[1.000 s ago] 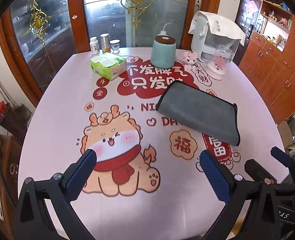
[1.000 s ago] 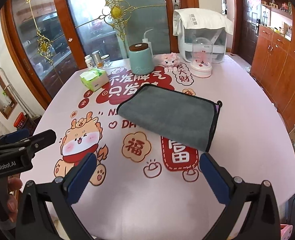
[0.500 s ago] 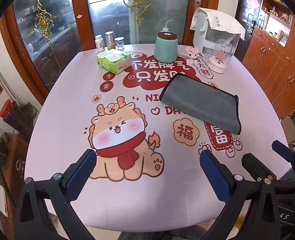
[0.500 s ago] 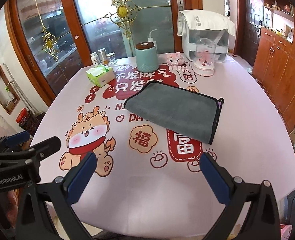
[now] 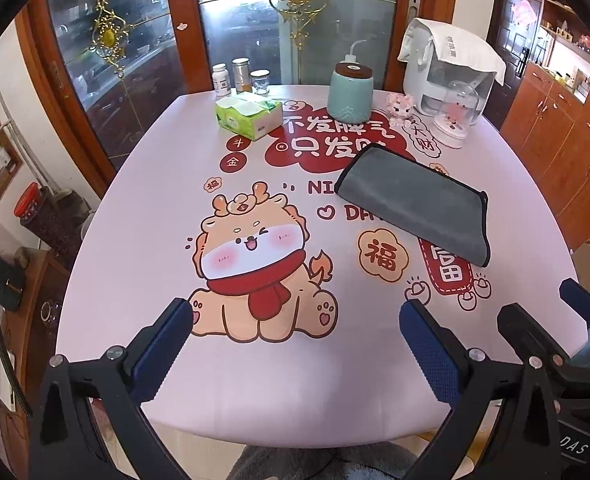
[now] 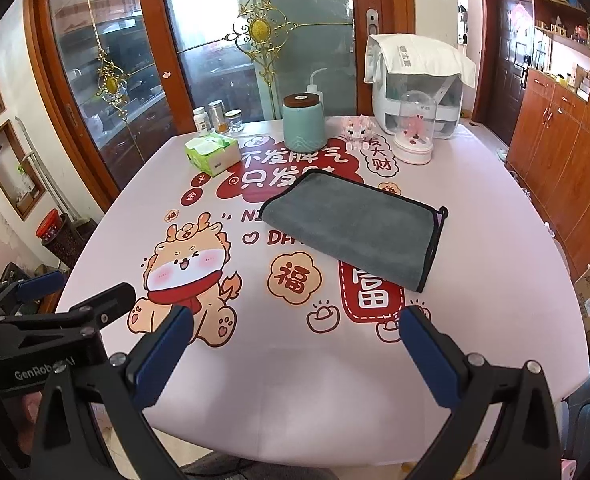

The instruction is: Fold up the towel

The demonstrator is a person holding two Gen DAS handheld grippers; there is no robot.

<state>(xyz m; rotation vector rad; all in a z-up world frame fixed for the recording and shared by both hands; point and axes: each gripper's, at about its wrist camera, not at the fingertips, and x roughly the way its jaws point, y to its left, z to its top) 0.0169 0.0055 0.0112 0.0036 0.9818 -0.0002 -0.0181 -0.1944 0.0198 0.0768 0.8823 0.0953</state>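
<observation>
A grey towel (image 5: 415, 204) with a dark border lies folded and flat on the pink printed table (image 5: 155, 208), right of centre; it also shows in the right wrist view (image 6: 355, 224). My left gripper (image 5: 295, 320) is open and empty, held over the table's near edge, well short of the towel. My right gripper (image 6: 295, 328) is open and empty, also at the near edge. The right gripper's body (image 5: 555, 328) shows at the lower right of the left wrist view, and the left gripper's body (image 6: 55, 320) shows at the lower left of the right wrist view.
At the table's far side stand a green tissue box (image 5: 249, 116), three small jars (image 5: 239, 76), a teal canister (image 5: 350, 92), a pink toy (image 5: 401, 106), a glass dome (image 5: 455, 120) and a white appliance under a cloth (image 5: 447, 64). Wooden cabinets (image 6: 567, 140) stand to the right.
Both grippers have pulled back from the towel toward the table's near edge and risen, so more of the table shows. The towel has not moved. Both grippers stay open.
</observation>
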